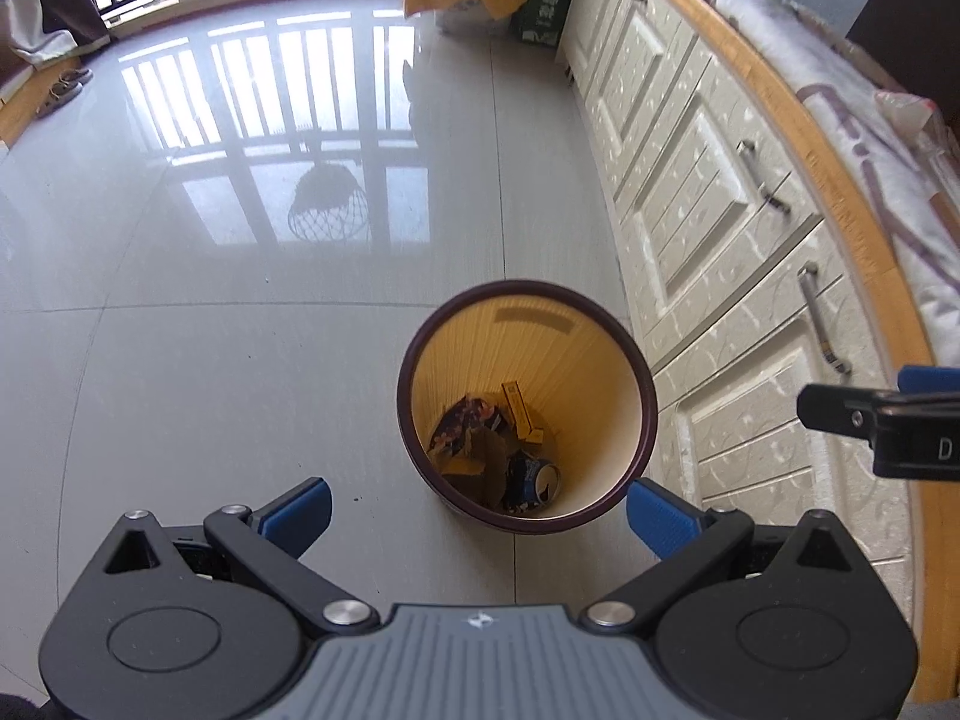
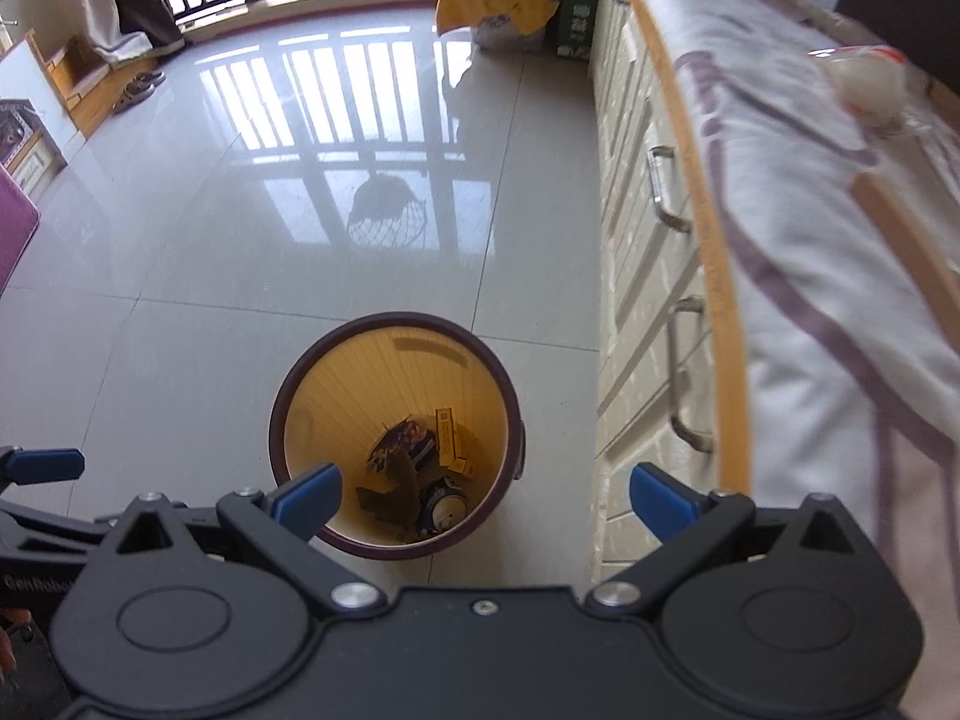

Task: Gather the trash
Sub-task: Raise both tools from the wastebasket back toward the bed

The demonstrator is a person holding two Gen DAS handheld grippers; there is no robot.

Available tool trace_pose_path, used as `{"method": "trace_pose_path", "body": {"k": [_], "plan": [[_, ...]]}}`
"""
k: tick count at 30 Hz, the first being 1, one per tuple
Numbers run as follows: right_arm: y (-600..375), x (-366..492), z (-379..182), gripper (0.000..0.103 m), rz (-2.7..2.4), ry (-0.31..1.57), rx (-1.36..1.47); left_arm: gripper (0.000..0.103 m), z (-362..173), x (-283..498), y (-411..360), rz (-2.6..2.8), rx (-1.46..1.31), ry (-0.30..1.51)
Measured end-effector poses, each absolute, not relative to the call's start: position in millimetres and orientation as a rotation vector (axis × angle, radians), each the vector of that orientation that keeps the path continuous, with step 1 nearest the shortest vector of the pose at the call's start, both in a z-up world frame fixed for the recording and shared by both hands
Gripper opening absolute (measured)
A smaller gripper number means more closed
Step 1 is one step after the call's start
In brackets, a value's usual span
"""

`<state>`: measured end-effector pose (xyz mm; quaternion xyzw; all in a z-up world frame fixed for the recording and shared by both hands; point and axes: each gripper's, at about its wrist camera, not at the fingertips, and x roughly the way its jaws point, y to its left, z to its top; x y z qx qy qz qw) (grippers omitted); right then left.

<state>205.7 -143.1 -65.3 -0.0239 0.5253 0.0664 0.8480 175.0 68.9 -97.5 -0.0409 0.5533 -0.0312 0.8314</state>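
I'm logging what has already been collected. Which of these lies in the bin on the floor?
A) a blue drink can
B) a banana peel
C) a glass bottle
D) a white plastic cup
A: a blue drink can lies on its side at the bottom of the bin, beside a yellow carton and a crumpled wrapper; no bottle, peel or cup shows.

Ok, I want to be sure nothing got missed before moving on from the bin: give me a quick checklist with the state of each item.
1. Left gripper open and holding nothing: ok.
2. Right gripper open and holding nothing: ok.
3. Trash bin upright on the floor: ok.
4. Trash inside the bin, can, yellow box, wrapper: ok.
5. Visible floor free of loose trash: ok.
6. Plastic bag on the counter, trash or not: cannot tell.
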Motion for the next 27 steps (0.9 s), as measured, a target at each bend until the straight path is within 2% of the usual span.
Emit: {"method": "trace_pose_path", "body": {"k": [27], "plan": [[-186, 111, 7, 0.103, 0.057, 0.926, 0.001, 0.103, -9, 119, 57, -0.059, -0.042, 0.961]]}}
